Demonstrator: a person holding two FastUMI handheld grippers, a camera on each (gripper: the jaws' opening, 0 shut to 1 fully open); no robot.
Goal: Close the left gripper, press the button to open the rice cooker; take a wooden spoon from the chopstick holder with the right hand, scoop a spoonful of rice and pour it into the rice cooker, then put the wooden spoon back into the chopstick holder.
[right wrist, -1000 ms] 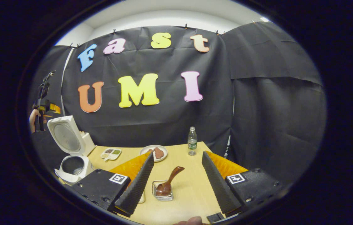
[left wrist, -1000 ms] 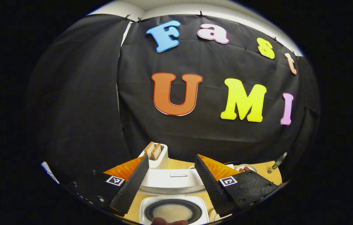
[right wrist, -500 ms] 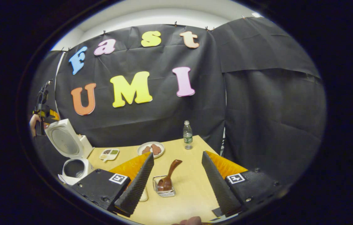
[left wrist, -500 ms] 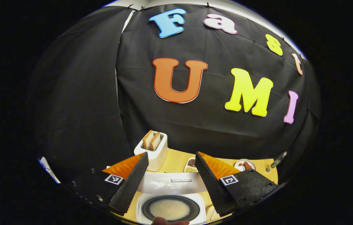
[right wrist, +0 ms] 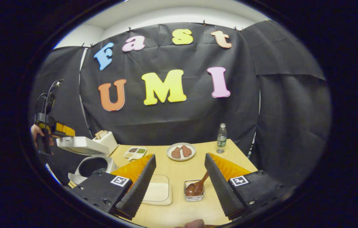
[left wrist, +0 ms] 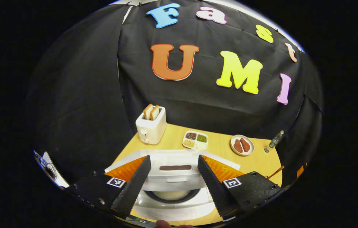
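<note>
The white rice cooker [left wrist: 174,202] sits below my left gripper [left wrist: 174,158], with white rice showing in its dark pot [left wrist: 172,194]. Its lid [left wrist: 174,174] hangs nearly flat over the pot, between my open left fingers. In the right gripper view, the left gripper [right wrist: 59,129] and a hand are just above the lid's [right wrist: 82,145] rear edge; whether they touch I cannot tell. The wooden spoon [right wrist: 197,186] leans in the small clear holder [right wrist: 194,195] on the table. My right gripper [right wrist: 180,156] is open above it, holding nothing. A white tray of rice [right wrist: 157,192] lies left of the holder.
A toaster [left wrist: 151,126] with two bread slices stands behind the cooker. A divided dish of grains [left wrist: 195,140], a plate of brown pieces [right wrist: 181,151] and a water bottle [right wrist: 221,138] sit along the table's far side by the black cloth wall.
The cooker lid has swung from upright down to nearly flat over the pot. The left gripper has tilted downward. The right gripper has shifted; the spoon stays in its holder.
</note>
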